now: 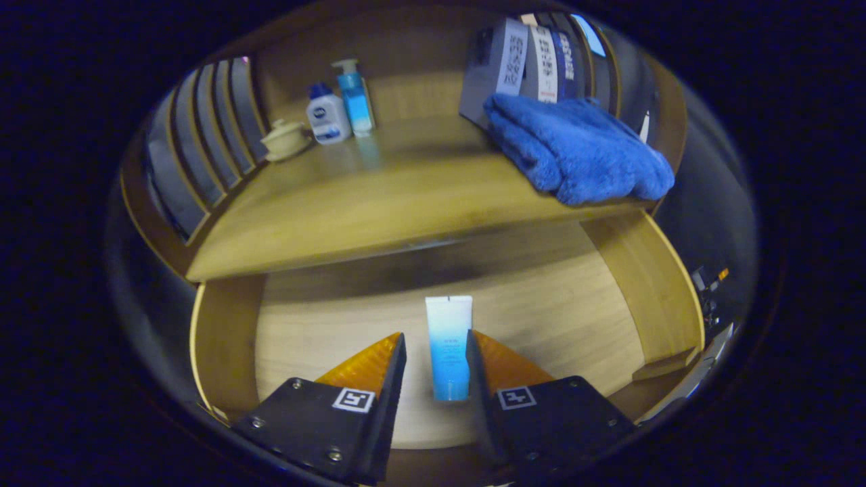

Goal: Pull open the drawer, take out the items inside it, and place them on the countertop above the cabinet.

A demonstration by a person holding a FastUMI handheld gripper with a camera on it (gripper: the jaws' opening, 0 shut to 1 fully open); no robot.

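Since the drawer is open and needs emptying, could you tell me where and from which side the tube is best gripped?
Grip the blue-and-white tube across its flat body near the middle, coming straight down from above. It lies flat on the drawer floor, lengthwise along the fingers, so its two long edges face them. The hand-held gripper is open and already straddles it; the right finger looks close to touching, the left stands apart.

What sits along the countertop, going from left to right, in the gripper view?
Small lidded pot → white bottle → blue pump bottle → blue towel. Below, the gripper is open around a tube in the drawer.
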